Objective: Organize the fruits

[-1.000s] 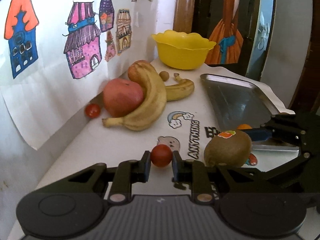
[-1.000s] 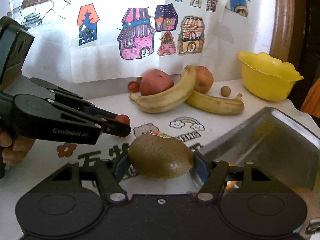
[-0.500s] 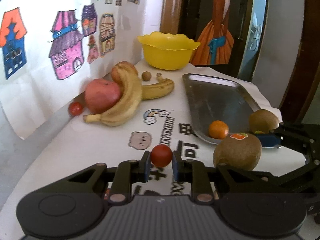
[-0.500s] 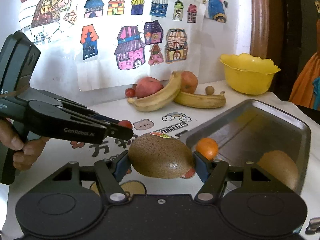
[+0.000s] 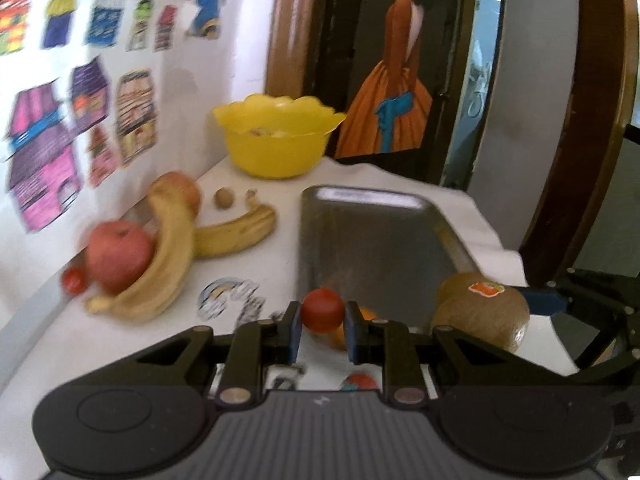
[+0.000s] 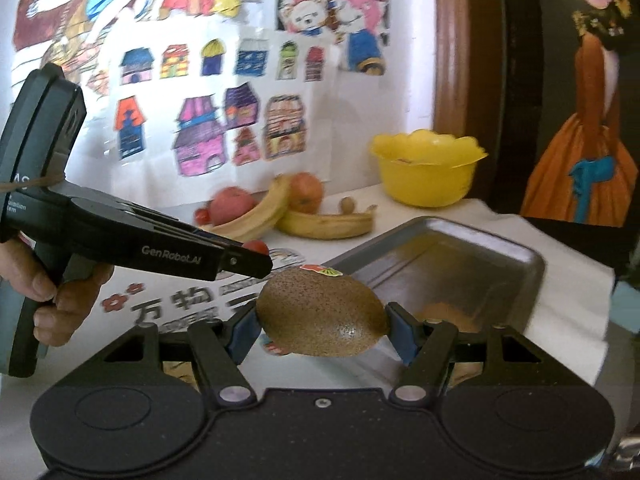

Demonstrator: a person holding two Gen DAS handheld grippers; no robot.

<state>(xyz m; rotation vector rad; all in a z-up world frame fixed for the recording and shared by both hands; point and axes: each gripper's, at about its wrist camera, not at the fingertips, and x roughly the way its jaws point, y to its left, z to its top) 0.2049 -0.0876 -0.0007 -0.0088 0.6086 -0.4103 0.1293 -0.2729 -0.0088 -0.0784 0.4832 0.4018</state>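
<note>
Both fingers clamped for carrying: left gripper (image 5: pixel 322 322) pinching cherry tomato (image 5: pixel 322 309), right gripper (image 6: pixel 322 330) squeezing kiwi (image 6: pixel 322 312), both raised near tray (image 6: pixel 528 258) for sorting.

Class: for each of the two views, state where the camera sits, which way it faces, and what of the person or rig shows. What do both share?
Left wrist: behind the left gripper, facing the metal tray and yellow bowl; its fingers pinch a cherry tomato.
Right wrist: behind the right gripper clamping a kiwi, facing the wall; a hand shows.
Shared: tray, bowl, bananas.
</note>
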